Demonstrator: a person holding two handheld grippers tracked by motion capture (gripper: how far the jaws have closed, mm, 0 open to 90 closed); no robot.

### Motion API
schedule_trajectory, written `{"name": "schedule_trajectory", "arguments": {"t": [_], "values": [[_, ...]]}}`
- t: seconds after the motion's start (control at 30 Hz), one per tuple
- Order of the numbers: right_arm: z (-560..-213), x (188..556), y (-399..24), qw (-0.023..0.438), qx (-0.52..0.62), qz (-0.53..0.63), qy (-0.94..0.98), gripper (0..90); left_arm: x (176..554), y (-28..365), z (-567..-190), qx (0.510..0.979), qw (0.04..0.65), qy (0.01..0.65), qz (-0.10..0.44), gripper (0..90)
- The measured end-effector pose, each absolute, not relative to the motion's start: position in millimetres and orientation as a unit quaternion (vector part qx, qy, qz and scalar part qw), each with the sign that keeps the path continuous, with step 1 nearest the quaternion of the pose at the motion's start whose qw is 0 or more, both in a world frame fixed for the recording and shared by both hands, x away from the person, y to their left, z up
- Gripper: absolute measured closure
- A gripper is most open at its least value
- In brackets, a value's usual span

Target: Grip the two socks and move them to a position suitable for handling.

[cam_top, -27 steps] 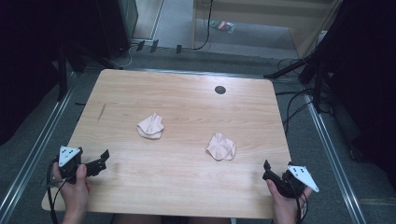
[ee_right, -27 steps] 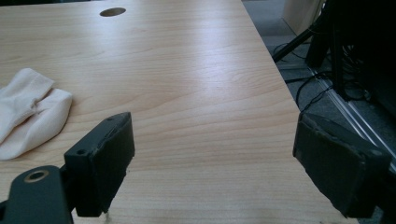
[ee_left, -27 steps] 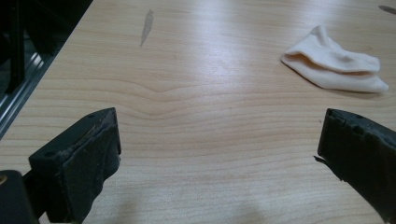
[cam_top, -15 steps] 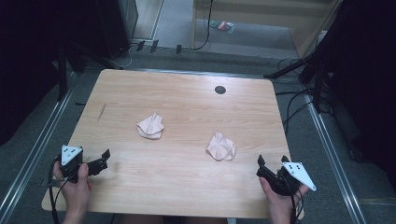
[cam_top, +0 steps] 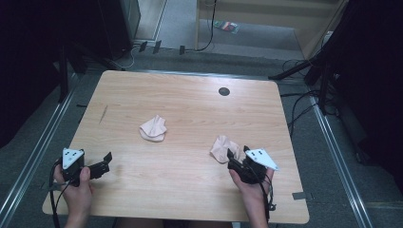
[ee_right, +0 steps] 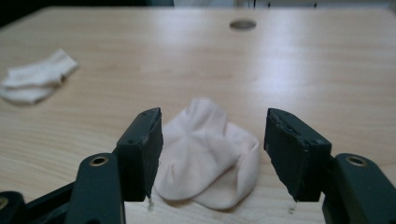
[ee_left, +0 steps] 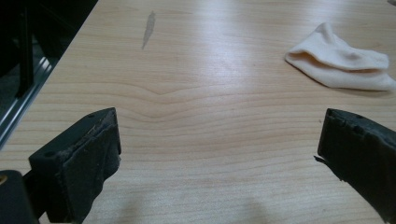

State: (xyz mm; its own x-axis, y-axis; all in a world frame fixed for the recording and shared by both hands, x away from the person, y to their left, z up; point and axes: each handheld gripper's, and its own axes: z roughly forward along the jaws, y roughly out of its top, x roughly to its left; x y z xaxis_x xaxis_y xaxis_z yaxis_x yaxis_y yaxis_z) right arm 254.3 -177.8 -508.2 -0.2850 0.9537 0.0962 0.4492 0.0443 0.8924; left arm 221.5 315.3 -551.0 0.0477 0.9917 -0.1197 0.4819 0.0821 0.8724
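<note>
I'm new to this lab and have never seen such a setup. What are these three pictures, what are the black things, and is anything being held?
A person sits at a wooden table and holds a hand tool with two black jaws in each hand. The high view looks down from above: the left gripper is near the table's left front corner, the right gripper at the right. The other two pictures come from small cameras riding on the tools, looking out between their own jaws.

Two pale pink socks lie crumpled on the table. The far sock lies near the middle, untouched. The near sock lies between the right gripper's open jaws, which do not press on it yet. The left gripper's jaws stand wide open over bare wood. Nothing is held.
</note>
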Motion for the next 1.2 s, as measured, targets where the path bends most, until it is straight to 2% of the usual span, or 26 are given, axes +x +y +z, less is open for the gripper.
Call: {"name": "schedule_trajectory", "arguments": {"t": [0.3, 0.37, 0.5, 0.57, 0.6, 0.63, 0.67, 0.87, 0.93, 1.03, 1.2], "values": [[-542.8, 284.1, -169.0, 0.237, 0.559, 0.394, 0.69, 36.9, 222.5, 312.9, -551.0, 0.602, 0.398, 0.615, 0.318, 0.0], [-547.2, 286.9, -165.3, 0.231, 0.556, 0.38, 0.702, 39.4, 222.4, 312.4, -550.8, 0.603, 0.395, 0.614, 0.32, 0.0], [-548.9, 287.6, -161.2, 0.235, 0.547, 0.364, 0.716, 55.6, 222.6, 310.8, -550.9, 0.608, 0.392, 0.61, 0.323, 0.0], [-549.4, 285.9, -159.2, 0.253, 0.537, 0.351, 0.724, 68.6, 222.4, 310.3, -550.6, 0.611, 0.39, 0.61, 0.322, 0.0], [-549.4, 285.9, -159.2, 0.253, 0.537, 0.351, 0.724, 68.6, 222.4, 310.3, -550.6, 0.611, 0.39, 0.61, 0.322, 0.0], [-549.2, 284.3, -157.6, 0.254, 0.537, 0.35, 0.724, 82.3, 222.6, 310.3, -550.8, 0.612, 0.389, 0.609, 0.321, 0.0], [-549.1, 283.9, -157.3, 0.257, 0.537, 0.348, 0.724, 84.1, 222.9, 309.8, -550.9, 0.612, 0.389, 0.61, 0.319, 0.0], [-536.9, 274.4, -158.2, 0.249, 0.524, 0.39, 0.715, 85.8, 221.6, 303.2, -545.7, 0.621, 0.379, 0.606, 0.322, 0.0], [-524.0, 266.8, -154.3, 0.253, 0.512, 0.407, 0.713, 85.8, 220.5, 298.5, -542.3, 0.619, 0.404, 0.604, 0.299, 0.0], [-504.7, 253.4, -144.4, 0.251, 0.494, 0.432, 0.711, 85.7, 218.2, 282.8, -536.1, 0.631, 0.414, 0.587, 0.293, 0.0], [-486.1, 229.7, -122.8, 0.227, 0.467, 0.46, 0.72, 85.7, 210.2, 250.8, -521.6, 0.653, 0.445, 0.549, 0.273, 0.0]]}}
